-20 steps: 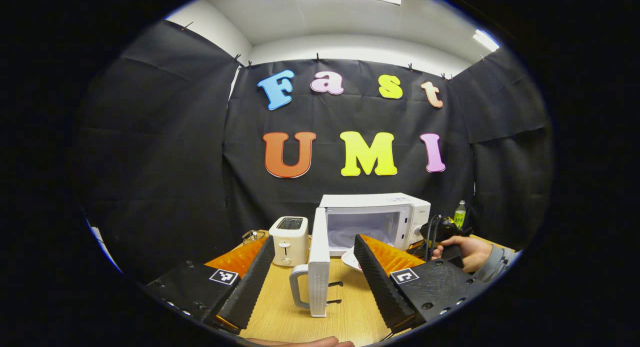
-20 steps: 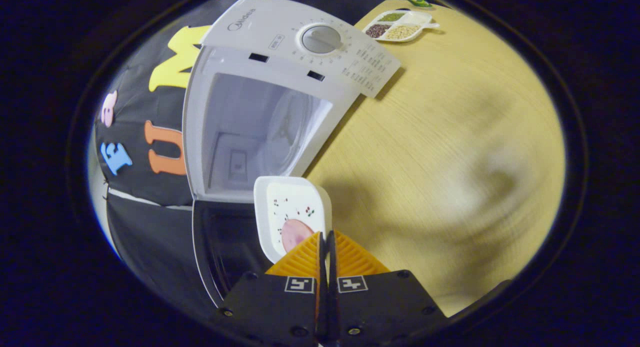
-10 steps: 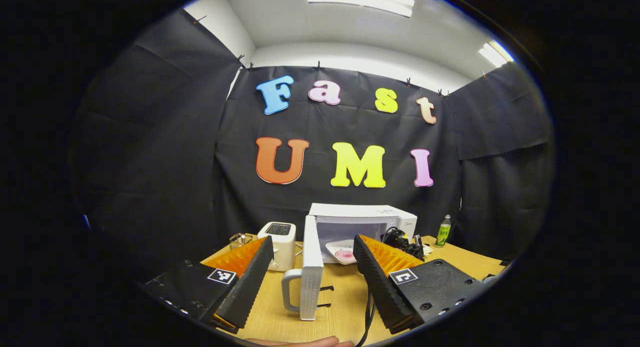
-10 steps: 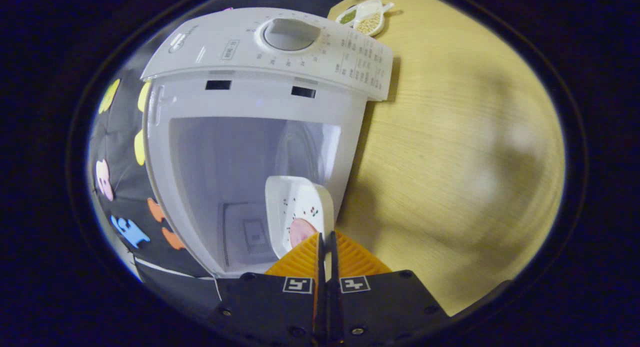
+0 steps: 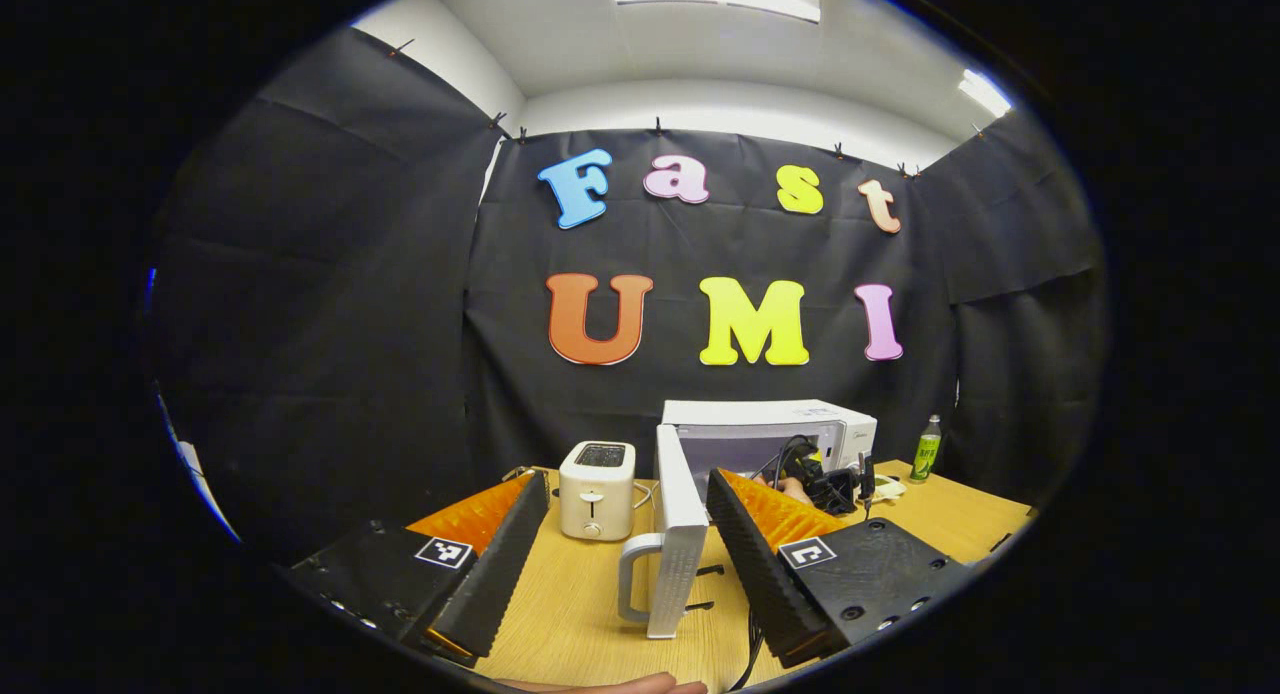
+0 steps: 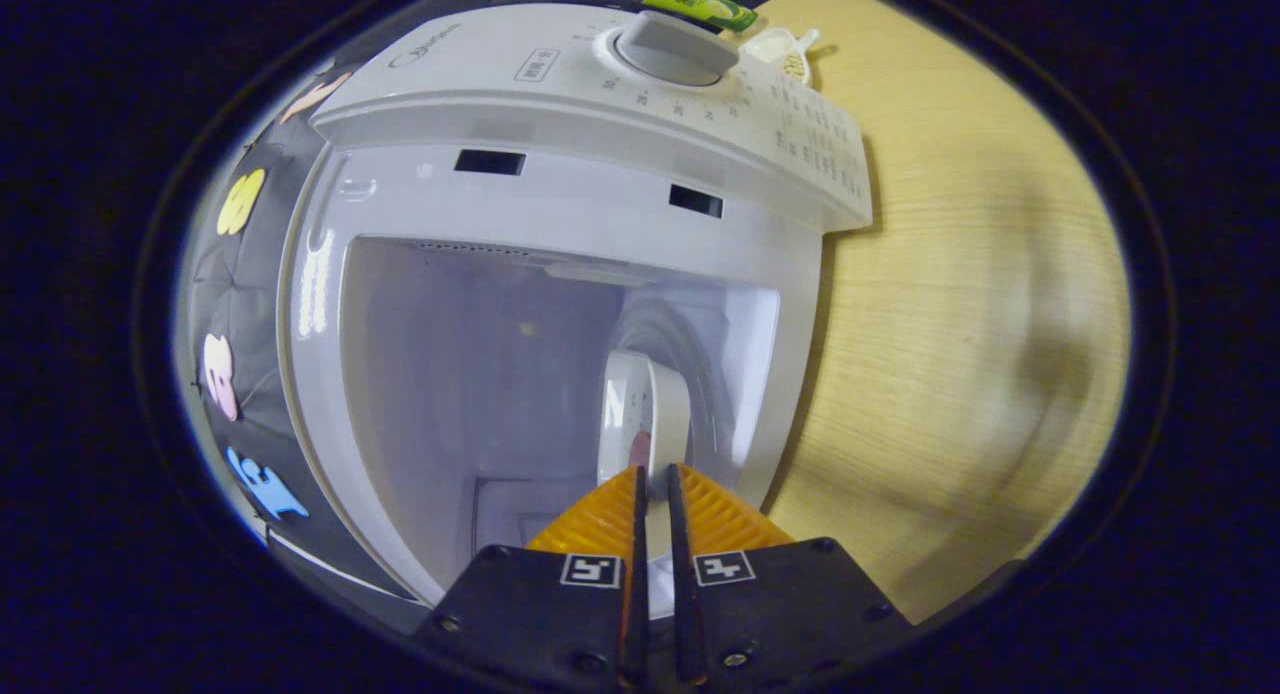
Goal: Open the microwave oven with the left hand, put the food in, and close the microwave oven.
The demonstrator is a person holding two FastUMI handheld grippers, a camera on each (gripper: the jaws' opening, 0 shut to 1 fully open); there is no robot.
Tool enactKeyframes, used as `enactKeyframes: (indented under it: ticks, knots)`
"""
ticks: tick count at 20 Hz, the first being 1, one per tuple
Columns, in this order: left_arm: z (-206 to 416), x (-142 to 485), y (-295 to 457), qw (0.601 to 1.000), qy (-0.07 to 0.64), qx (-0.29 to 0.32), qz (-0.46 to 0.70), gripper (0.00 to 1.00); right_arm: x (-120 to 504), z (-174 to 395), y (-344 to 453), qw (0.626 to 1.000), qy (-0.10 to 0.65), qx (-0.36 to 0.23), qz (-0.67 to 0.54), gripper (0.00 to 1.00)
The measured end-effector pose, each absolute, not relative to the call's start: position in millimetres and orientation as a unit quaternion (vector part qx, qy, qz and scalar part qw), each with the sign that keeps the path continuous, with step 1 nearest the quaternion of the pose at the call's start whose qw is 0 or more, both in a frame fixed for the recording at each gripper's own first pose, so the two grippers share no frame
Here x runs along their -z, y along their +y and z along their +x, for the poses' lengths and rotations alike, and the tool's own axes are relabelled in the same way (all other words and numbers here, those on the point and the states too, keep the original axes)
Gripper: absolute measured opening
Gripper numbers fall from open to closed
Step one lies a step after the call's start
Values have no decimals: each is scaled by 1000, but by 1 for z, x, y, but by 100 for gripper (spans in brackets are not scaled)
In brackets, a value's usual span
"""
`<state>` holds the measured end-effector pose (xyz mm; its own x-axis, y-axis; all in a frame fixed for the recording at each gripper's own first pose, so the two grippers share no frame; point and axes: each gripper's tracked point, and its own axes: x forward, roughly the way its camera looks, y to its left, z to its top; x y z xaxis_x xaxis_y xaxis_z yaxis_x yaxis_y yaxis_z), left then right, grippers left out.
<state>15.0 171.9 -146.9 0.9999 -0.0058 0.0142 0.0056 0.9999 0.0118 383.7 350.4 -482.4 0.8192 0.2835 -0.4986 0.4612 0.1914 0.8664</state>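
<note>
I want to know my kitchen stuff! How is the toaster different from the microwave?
The toaster is small and opens with a slot on top; the microwave is bigger and opens at the front. The toaster looks empty and untouched; the microwave has its door swung open, with a plate going in. Both are white and sit on the wooden table.

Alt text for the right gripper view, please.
The right gripper, jaws nearly shut on the rim of a white dish of food, holds it inside the open microwave oven. A wooden table lies alongside.

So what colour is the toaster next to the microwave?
White, or pale cream. The toaster shows best in the left gripper view.
</note>
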Motion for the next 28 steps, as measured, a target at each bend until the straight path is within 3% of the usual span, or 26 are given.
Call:
enactKeyframes:
  ticks: [1,2,3,4,5,6,7,8,9,11,12,13,14,19,20,21,22,23,24,27,28]
  knots:
    - [16,149,177,1000,-8,-2,7,95,486,386,352,718,292,61,629,12]
    - [18,152,180,1000,-7,-5,7,95,486,389,353,720,288,56,629,0]
    - [19,154,180,1000,-3,-6,5,95,490,391,351,724,285,57,625,0]
    - [19,156,181,1000,1,-7,1,95,491,391,351,728,283,52,622,16]
    - [19,158,180,1000,4,-6,-4,95,490,391,353,732,279,44,620,17]
    - [20,159,179,1000,6,-2,-9,95,488,386,356,739,279,34,613,7]
    - [20,159,178,1000,6,3,-15,95,486,382,359,751,273,22,601,22]
    - [19,159,177,1000,4,9,-22,95,484,378,362,766,270,15,583,17]
    - [19,157,178,999,1,12,-30,95,482,368,371,780,283,-4,559,22]
    - [17,159,188,1000,0,5,-30,95,479,353,383,813,290,-43,504,37]
    - [18,158,196,1000,-3,-7,-28,95,481,347,383,832,292,-52,469,63]
    - [18,157,204,999,-7,-18,-26,95,485,339,383,851,292,-59,433,77]
    - [18,159,209,999,-7,-26,-25,95,486,333,382,866,290,-72,401,99]
    - [14,176,241,997,17,-70,0,95,477,311,361,923,270,-111,250,99]
    - [15,179,244,997,22,-72,3,95,473,310,352,932,261,-114,224,89]
    - [16,182,246,997,26,-71,6,95,466,305,341,940,252,-119,196,90]
    - [17,186,249,997,31,-71,11,84,460,304,331,948,241,-121,170,100]
    - [19,191,250,997,39,-69,14,95,452,301,320,954,229,-123,147,100]
    - [20,195,250,997,45,-67,18,95,442,298,308,960,215,-124,128,100]
    - [28,199,251,997,50,-61,26,90,399,283,274,972,171,-135,84,100]
    - [31,201,251,996,51,-60,31,77,381,276,261,975,157,-140,73,100]
